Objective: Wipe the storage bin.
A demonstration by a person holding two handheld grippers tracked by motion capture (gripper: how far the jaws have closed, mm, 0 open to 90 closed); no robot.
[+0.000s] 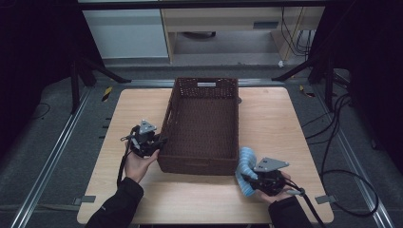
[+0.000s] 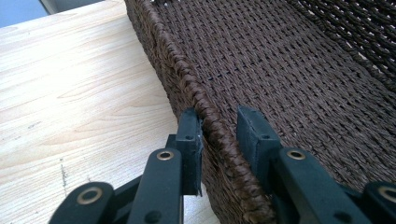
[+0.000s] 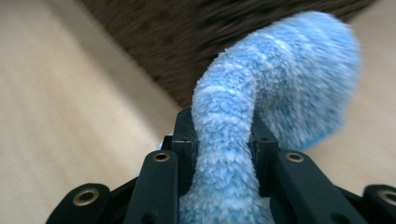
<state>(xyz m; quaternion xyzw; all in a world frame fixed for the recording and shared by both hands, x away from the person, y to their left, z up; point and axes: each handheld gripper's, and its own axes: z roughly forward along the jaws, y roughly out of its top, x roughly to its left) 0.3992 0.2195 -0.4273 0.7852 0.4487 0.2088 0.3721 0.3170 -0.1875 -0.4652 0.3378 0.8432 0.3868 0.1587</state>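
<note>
A dark brown woven basket (image 1: 206, 81) stands in the middle of the wooden table (image 1: 275, 118). My left gripper (image 1: 159, 142) is at the basket's left wall near the front corner. In the left gripper view its jaws straddle the braided rim (image 2: 187, 79), one outside and one inside, and are shut on it (image 2: 218, 128). My right gripper (image 1: 247, 178) is just off the basket's front right corner, shut on a fluffy light blue sock (image 1: 245, 164). In the right gripper view the sock (image 3: 280, 74) rises from between the jaws (image 3: 223, 133) and curls to the right.
The basket's woven floor (image 2: 289, 70) holds nothing that I can see. Bare tabletop (image 1: 138, 104) lies on both sides of the basket. Black cables (image 1: 332, 142) trail on the floor to the right, and dark stand legs (image 1: 90, 71) rise at the back.
</note>
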